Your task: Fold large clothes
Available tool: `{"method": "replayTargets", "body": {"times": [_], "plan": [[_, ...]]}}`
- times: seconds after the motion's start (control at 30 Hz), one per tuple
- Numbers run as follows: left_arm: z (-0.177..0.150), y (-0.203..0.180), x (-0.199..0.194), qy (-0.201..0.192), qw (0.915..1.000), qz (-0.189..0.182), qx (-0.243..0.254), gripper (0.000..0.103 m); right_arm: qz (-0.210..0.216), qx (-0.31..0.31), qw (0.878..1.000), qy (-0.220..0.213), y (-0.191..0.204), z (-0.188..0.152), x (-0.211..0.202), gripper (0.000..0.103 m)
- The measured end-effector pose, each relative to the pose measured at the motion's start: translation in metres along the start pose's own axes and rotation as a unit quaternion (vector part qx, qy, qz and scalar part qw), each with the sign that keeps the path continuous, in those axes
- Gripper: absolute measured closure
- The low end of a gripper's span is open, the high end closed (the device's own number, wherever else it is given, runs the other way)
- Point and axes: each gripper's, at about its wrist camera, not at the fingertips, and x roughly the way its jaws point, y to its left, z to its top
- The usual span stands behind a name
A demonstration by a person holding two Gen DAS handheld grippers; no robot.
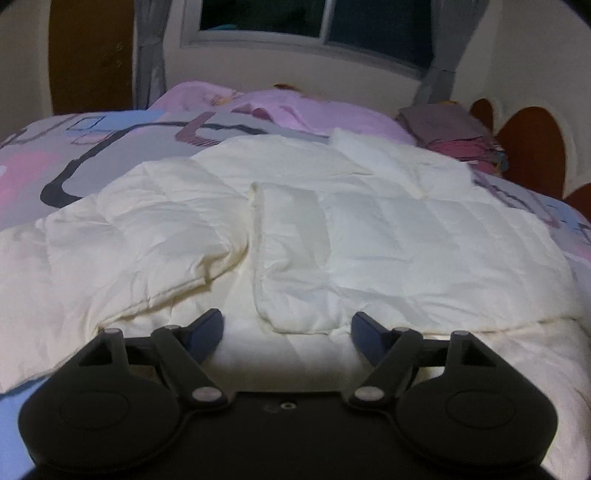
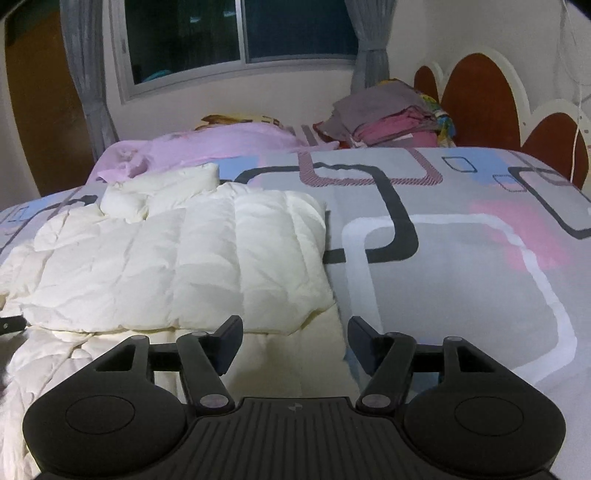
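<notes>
A large cream quilted puffer coat [image 1: 295, 229] lies spread on the bed, partly folded over itself, a sleeve lying down its middle. In the right wrist view the coat [image 2: 177, 266] fills the left half, its right edge folded. My left gripper [image 1: 286, 332] is open and empty, just above the coat's near hem. My right gripper [image 2: 293, 339] is open and empty, over the coat's lower right corner where it meets the bedspread.
The bed has a grey, pink and blue patterned bedspread [image 2: 461, 266]. A pink cover [image 2: 207, 147] lies at the far side. A stack of folded clothes [image 2: 391, 118] sits by the brown headboard [image 2: 476, 96]. A window [image 2: 236, 33] with grey curtains is behind.
</notes>
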Motion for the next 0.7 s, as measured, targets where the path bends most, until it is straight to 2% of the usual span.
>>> {"method": "replayTargets", "body": {"times": [0.13,0.2,0.3,0.37,0.43,0.5,0.57,0.7], "plan": [[0.006,0.004,-0.005,-0.002,0.9999,-0.002,-0.012,0.034,-0.009,0.001,1.0,-0.007,0.007,0.001,-0.004,0.04],[0.001,0.018,-0.025,-0.016,0.9997,0.001,-0.021,0.028,-0.01,0.001,1.0,-0.011,0.007,0.001,-0.009,0.04],[-0.018,0.058,-0.056,-0.027,0.9974,0.018,-0.064,0.026,-0.012,0.004,1.0,-0.011,0.005,0.001,-0.014,0.04],[-0.034,0.089,-0.074,-0.022,0.994,0.039,-0.1,0.034,-0.014,0.008,1.0,-0.011,0.003,0.0,-0.016,0.039],[-0.052,0.119,-0.094,-0.026,0.9895,0.064,-0.127,0.037,-0.015,0.012,1.0,-0.012,0.003,-0.001,-0.018,0.039],[-0.069,0.149,-0.11,-0.028,0.9817,0.088,-0.167,0.037,-0.017,0.016,1.0,-0.011,0.004,-0.003,-0.018,0.04],[-0.083,0.176,-0.12,-0.025,0.9708,0.092,-0.22,0.037,-0.019,0.017,1.0,-0.011,0.006,-0.003,-0.018,0.04],[-0.097,0.22,-0.125,-0.061,0.9429,0.064,-0.321,0.044,-0.022,0.01,1.0,-0.01,0.016,0.0,-0.016,0.04]]}}
